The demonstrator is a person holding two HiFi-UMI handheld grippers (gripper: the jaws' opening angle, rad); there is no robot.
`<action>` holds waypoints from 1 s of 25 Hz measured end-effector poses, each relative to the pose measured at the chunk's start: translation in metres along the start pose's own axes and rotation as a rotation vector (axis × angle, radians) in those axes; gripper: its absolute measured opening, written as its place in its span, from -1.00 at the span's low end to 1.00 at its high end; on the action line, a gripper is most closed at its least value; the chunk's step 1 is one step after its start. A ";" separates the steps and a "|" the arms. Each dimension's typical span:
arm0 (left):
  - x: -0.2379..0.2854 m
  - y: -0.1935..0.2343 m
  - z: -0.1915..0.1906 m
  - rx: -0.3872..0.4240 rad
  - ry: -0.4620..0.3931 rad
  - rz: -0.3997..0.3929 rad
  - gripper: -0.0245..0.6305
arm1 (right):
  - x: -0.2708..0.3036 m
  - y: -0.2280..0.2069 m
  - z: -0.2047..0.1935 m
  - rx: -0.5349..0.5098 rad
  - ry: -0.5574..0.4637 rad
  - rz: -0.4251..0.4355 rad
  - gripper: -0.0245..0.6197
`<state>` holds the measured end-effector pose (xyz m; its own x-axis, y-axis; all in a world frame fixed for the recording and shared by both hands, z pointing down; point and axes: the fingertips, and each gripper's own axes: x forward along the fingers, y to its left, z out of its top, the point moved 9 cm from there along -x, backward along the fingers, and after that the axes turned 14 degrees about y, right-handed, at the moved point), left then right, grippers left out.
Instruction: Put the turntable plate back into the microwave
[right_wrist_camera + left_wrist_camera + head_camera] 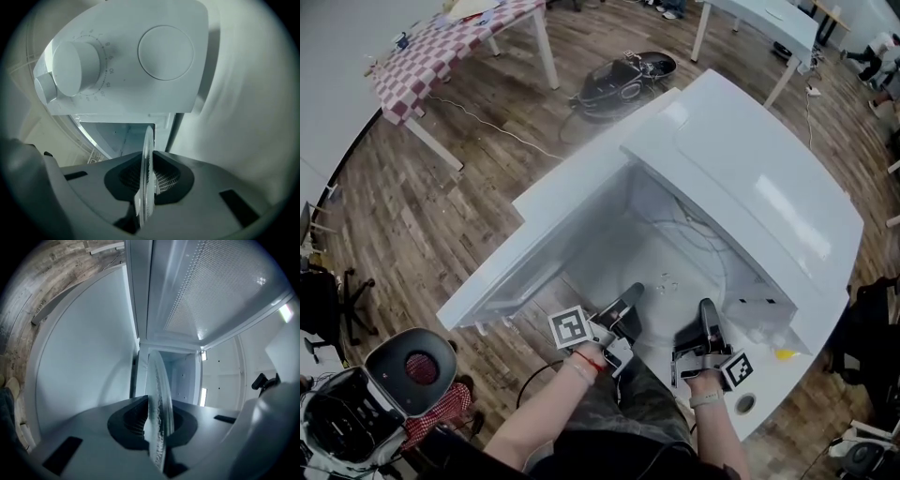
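The clear glass turntable plate lies roughly flat in the mouth of the white microwave, whose door hangs open to the left. My left gripper is shut on the plate's near left rim. My right gripper is shut on its near right rim. In the left gripper view the plate runs edge-on between the jaws of the left gripper, with the cavity beyond. The right gripper view shows the plate edge-on in the right gripper, below the control panel's knob.
A checkered table stands at the far left and a dark bag lies on the wood floor behind the microwave. A round-seated chair is at the near left. White table legs stand at the far right.
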<state>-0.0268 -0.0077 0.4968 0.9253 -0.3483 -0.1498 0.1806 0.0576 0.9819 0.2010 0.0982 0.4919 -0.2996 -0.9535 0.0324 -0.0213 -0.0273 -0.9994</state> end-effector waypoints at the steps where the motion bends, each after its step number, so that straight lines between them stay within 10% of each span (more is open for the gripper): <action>1: 0.002 0.000 -0.001 -0.001 -0.001 -0.003 -0.84 | -0.001 0.000 0.002 0.002 -0.003 -0.002 -0.80; 25: 0.025 0.004 0.013 -0.008 -0.087 -0.030 -0.84 | 0.023 -0.002 -0.042 0.019 0.243 0.008 -0.71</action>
<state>-0.0067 -0.0281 0.4986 0.8871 -0.4299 -0.1678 0.2104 0.0530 0.9762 0.1540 0.0892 0.4955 -0.5201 -0.8538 0.0242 -0.0011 -0.0277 -0.9996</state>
